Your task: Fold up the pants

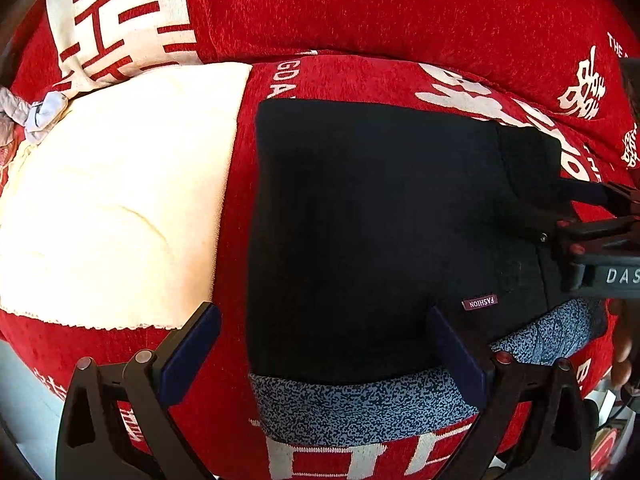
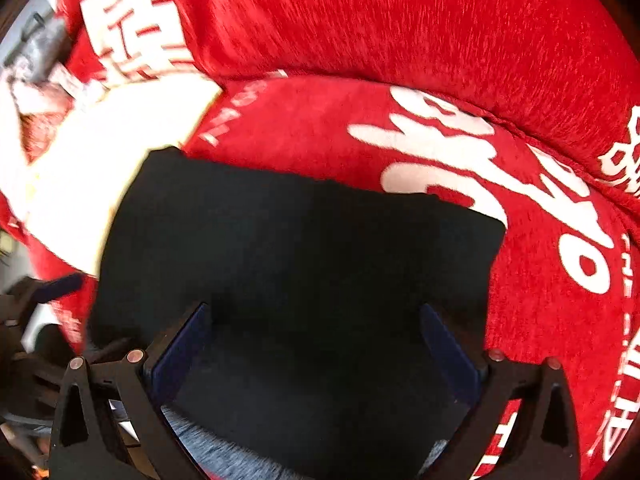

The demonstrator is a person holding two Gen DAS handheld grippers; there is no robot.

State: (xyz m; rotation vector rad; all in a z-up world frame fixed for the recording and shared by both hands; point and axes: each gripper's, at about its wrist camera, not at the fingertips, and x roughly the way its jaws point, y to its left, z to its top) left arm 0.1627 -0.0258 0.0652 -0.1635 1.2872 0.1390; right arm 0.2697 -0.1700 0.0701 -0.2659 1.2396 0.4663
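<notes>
Black pants (image 1: 372, 232) lie folded into a rectangle on a red sofa seat (image 1: 360, 76), with a speckled blue-grey lining (image 1: 360, 400) showing along the near edge and a small "FASHION" label (image 1: 480, 303). My left gripper (image 1: 324, 316) is open, its fingers straddling the pants' near left corner. My right gripper (image 2: 312, 312) is open just above the pants (image 2: 300, 248); it also shows at the right edge of the left wrist view (image 1: 588, 208), over the pants' right side.
A cream cloth (image 1: 116, 200) lies on the seat left of the pants. The red back cushion (image 1: 400, 4) with white characters rises behind. Grey crumpled fabric (image 1: 24, 116) sits at the far left. The seat's front edge is near my grippers.
</notes>
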